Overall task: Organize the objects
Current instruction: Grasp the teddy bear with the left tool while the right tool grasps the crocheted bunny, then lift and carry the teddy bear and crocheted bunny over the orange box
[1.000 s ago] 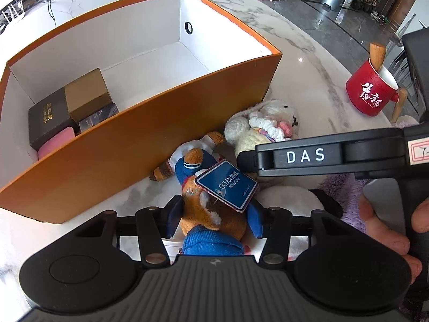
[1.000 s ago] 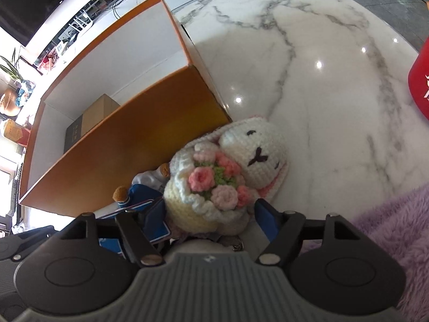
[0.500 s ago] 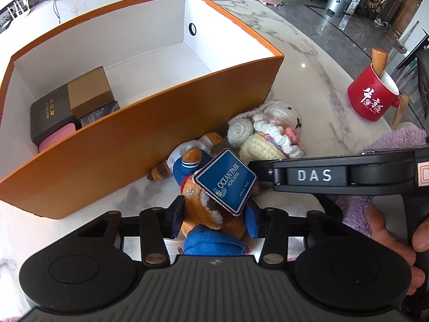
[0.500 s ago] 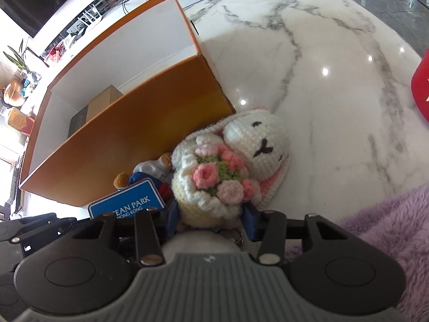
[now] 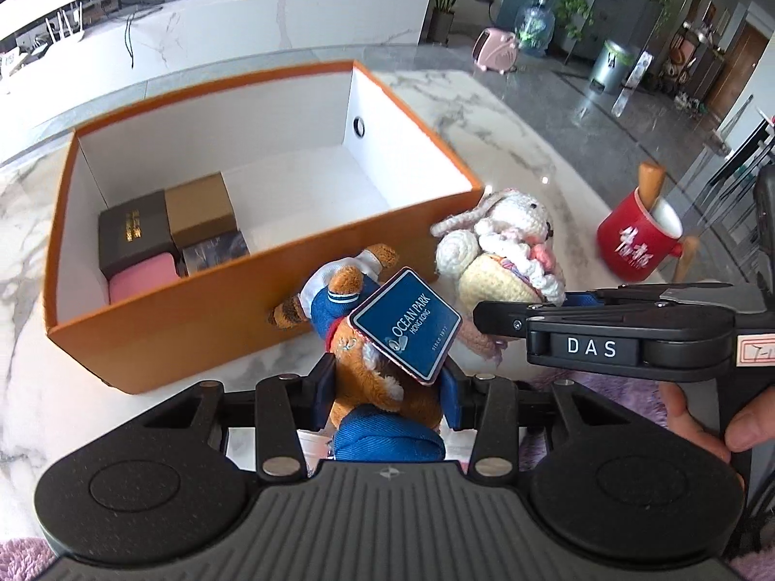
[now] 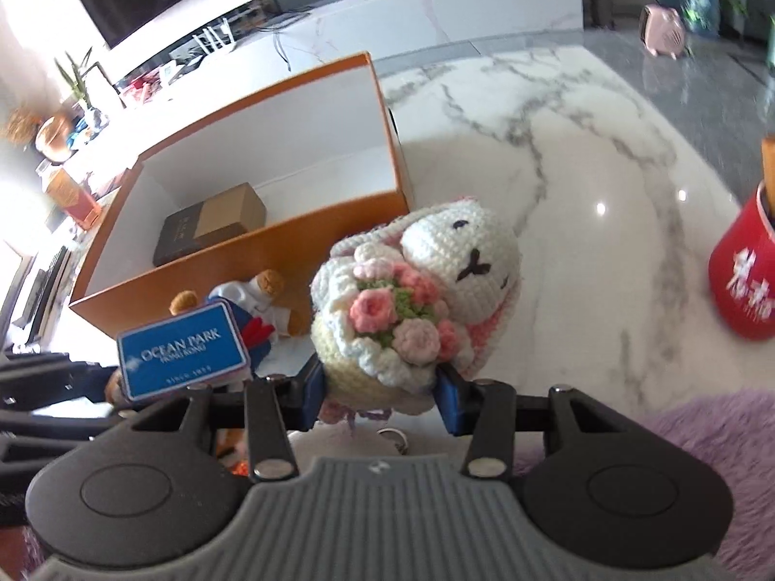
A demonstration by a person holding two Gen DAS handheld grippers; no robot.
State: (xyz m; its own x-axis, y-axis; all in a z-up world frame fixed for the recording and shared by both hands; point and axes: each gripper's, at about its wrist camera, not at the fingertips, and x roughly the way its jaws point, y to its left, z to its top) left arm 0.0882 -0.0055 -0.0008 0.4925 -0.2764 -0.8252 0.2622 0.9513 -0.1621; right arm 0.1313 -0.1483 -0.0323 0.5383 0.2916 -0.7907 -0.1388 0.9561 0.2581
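An orange box (image 5: 193,300) with a white inside stands open on the marble table. My left gripper (image 5: 387,389) is closing, its blue pads pressing both sides of a brown plush toy (image 5: 361,377) in blue clothes with a blue "Ocean Park" tag (image 5: 407,324); the toy hangs just in front of the box's near wall. My right gripper (image 6: 380,394) is shut on a white crochet rabbit (image 6: 460,252) holding pink flowers, lifted beside the box's right corner. In the right wrist view the plush toy (image 6: 261,290) and its tag (image 6: 181,348) show at the left.
Inside the box's left end lie a dark box (image 5: 131,232), a tan box (image 5: 198,208) and a pink item (image 5: 140,281). A red mug (image 5: 639,237) with a wooden handle stands at the right. A purple fuzzy mat (image 6: 678,435) covers the near table edge.
Both grippers' jaws narrowed onto their toys. Both toys then rose off the table, and more of the box's inside shows.
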